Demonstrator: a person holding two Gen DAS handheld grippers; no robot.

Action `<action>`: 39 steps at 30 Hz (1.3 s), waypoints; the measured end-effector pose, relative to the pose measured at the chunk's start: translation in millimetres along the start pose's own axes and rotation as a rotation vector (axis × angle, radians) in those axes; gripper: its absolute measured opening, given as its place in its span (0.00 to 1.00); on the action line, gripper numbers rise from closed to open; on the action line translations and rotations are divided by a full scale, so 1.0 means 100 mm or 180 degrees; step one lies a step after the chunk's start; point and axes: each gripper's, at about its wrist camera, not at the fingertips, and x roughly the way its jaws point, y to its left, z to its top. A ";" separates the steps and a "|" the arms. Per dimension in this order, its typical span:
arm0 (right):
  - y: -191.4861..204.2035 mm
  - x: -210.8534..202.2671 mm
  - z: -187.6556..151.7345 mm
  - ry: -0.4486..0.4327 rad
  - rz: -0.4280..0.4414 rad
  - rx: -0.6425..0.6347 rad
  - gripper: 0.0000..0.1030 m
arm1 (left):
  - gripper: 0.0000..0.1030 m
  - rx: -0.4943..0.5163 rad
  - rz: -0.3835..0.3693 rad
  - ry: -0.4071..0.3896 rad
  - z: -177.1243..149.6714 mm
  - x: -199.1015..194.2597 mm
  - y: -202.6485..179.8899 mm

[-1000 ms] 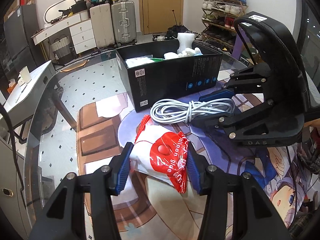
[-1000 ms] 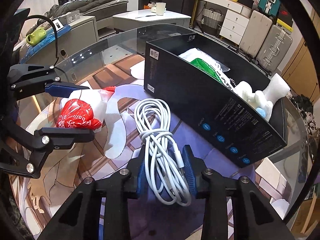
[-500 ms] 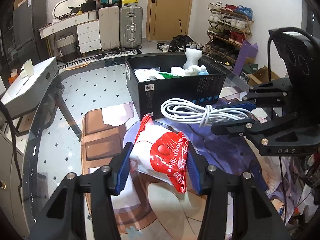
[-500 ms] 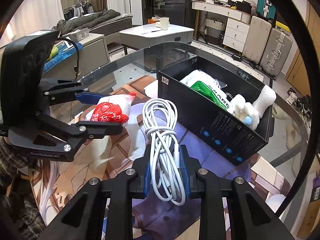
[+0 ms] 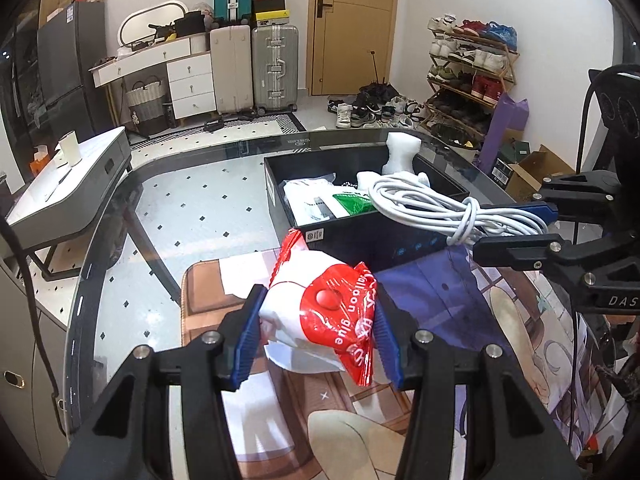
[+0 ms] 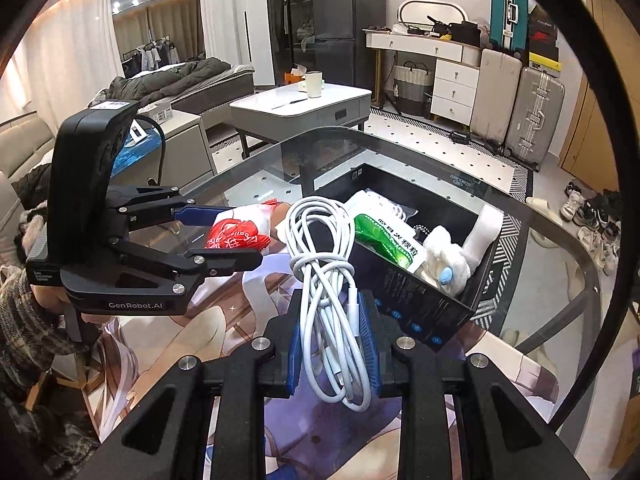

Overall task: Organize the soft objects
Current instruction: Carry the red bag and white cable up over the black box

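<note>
**Both grippers loaded, box next**

The left gripper [image 5: 318, 334] is clamped on a red-and-white plastic packet [image 5: 328, 316], its blue pads pressing the crinkled sides, with the packet held clear above the printed mat [image 5: 440, 304]. The right gripper [image 6: 334, 344] is clenched tight on a bundled white cable [image 6: 324, 280]; the coil's loop reaches forward past the fingertips and, in the left wrist view, overlaps the near wall of the black box [image 5: 360, 240].

The box sits at the far side of the mat on the glass table [image 5: 200, 208]. Its open top shows a white bag, a green packet [image 6: 384, 240] and white plush toys [image 6: 444, 264] already inside, mostly towards the right end.

Judged from this, the step in hand is the carry: both items are picked up and not yet dropped in. The next move calls for bringing each gripper over the open top, clear of the near wall, and releasing into free space. The cable loop could snag on the rim, and the two grippers are close enough to crowd each other.
</note>
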 end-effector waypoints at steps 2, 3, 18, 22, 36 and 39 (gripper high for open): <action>-0.04 -0.01 0.04 -0.0028 -0.0013 0.0021 0.25 | 0.48 -0.0007 0.0020 -0.0017 0.05 0.01 0.00; -0.05 -0.02 0.06 -0.0034 -0.0005 0.0028 0.25 | 0.48 -0.0005 0.0026 -0.0020 0.07 0.02 -0.01; -0.39 0.04 0.31 -0.0151 -0.0060 0.0211 0.25 | 0.48 0.0063 0.0096 -0.0078 0.42 0.13 0.03; -0.48 0.10 0.36 -0.0164 -0.0061 0.0253 0.25 | 0.48 0.0080 0.0100 -0.0079 0.48 0.18 0.05; -0.66 0.33 0.46 -0.0132 -0.0052 0.0316 0.25 | 0.48 0.0099 0.0067 -0.0085 0.70 0.41 0.07; -0.72 0.40 0.46 -0.0118 -0.0055 0.0346 0.25 | 0.48 0.0097 0.0043 -0.0076 0.74 0.48 0.08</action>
